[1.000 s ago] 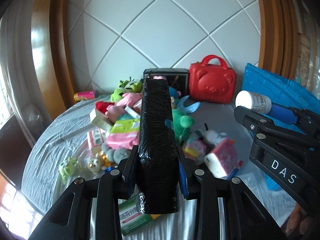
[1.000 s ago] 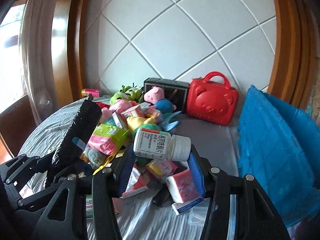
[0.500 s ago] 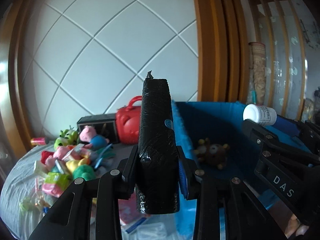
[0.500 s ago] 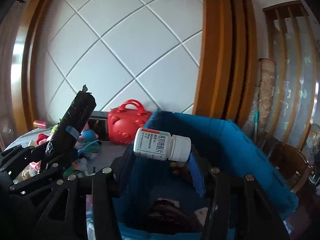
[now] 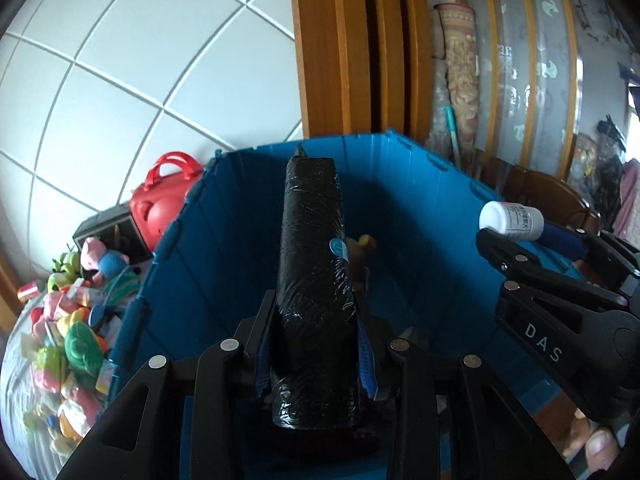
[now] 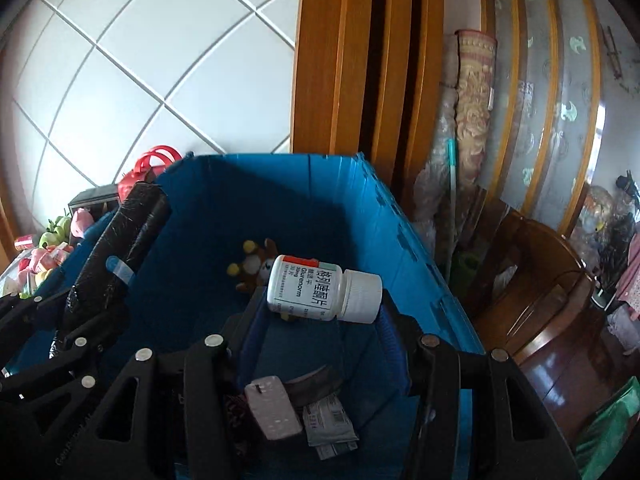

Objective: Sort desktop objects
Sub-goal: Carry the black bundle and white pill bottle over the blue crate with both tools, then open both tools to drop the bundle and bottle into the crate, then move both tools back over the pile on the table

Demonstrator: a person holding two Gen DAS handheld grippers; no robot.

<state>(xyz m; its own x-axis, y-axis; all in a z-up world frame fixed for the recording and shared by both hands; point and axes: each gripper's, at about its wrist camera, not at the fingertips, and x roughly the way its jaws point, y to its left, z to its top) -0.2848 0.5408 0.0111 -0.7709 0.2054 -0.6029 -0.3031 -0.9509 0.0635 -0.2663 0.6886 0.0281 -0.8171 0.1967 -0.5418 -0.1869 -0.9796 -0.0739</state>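
Plush toy [image 6: 256, 264] & packets [image 6: 328, 424] lie in bin [image 6: 384, 208]; toy pile [image 5: 72, 336] left of bin, carry case [image 5: 160, 200] behind pile.

Daylight fills both views, strongest on the white tiled wall [image 5: 120, 92] — its upper part is nearly washed out — while the inside of the blue bin [image 6: 280, 208] sits in deep shadow, darkest toward its bottom. Glare streaks the polished dark wood furniture [image 6: 560, 320] at the right. Fisheye distortion bends the wooden door frame [image 5: 340, 48] and tile lines into curves, black vignetting rounds the corners, and the picture stays fairly sharp at centre — softer toward the edges.
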